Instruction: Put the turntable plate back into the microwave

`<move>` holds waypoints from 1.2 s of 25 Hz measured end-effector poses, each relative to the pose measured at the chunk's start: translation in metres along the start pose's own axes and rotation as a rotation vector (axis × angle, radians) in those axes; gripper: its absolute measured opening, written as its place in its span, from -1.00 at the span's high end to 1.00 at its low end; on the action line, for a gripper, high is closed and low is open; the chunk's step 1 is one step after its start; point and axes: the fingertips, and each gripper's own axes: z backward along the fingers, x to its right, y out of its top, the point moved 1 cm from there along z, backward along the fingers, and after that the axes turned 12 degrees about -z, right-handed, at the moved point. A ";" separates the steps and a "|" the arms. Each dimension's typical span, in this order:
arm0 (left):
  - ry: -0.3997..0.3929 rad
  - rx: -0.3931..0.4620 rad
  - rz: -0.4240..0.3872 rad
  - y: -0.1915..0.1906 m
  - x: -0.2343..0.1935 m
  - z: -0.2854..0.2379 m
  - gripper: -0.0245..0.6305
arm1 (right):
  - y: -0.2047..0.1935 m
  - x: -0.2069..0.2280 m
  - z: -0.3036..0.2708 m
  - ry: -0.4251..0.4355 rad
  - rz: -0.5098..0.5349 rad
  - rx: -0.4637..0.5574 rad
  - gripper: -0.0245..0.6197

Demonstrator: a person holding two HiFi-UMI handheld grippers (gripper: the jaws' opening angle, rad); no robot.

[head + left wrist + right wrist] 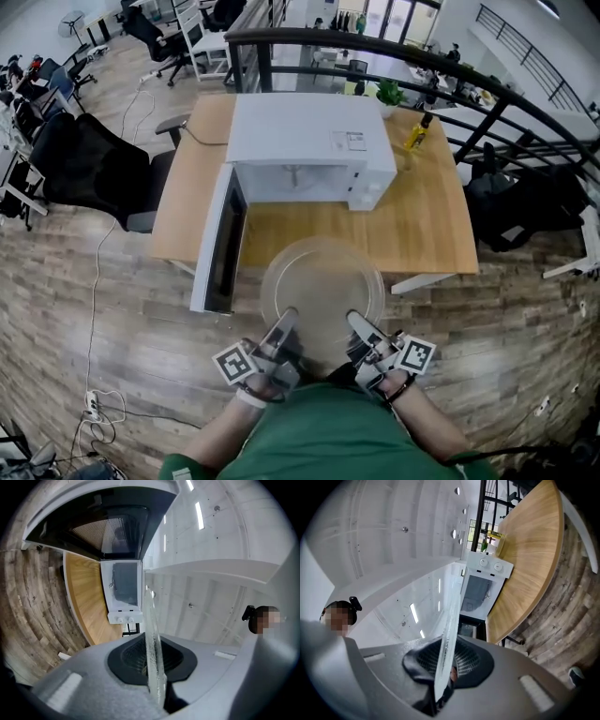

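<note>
Left gripper (284, 323), right gripper (359, 325): both clamped on near rim of plate (322, 281). Plate in air over near table (431, 234) edge, short of open microwave (309, 141). Risks: glass slipping from pads; far rim sagging, striking sill; clipping door (217, 246) at left.

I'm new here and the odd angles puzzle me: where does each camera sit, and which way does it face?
Head view: on the person's head, looking steeply down at table, microwave and plate; forearms, left gripper and right gripper show.
Left gripper view: on that gripper, looking along its jaws, shut on the plate's rim, toward the microwave's open door; jaws and head show.
Right gripper view: likewise, jaws shut on the rim, facing the microwave; jaws and head show.
Shared: both gripper views see plate and microwave.
</note>
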 end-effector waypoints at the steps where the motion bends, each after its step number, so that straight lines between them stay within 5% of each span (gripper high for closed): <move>1: 0.002 0.000 0.007 0.002 -0.002 -0.002 0.82 | 0.001 0.001 -0.003 -0.006 -0.004 0.000 0.80; 10: 0.043 0.002 0.024 0.009 -0.033 -0.033 0.82 | 0.036 0.028 -0.020 -0.026 -0.041 -0.022 0.80; 30: 0.213 0.208 -0.040 0.067 -0.121 -0.145 0.81 | 0.171 0.104 -0.130 -0.059 -0.114 -0.279 0.78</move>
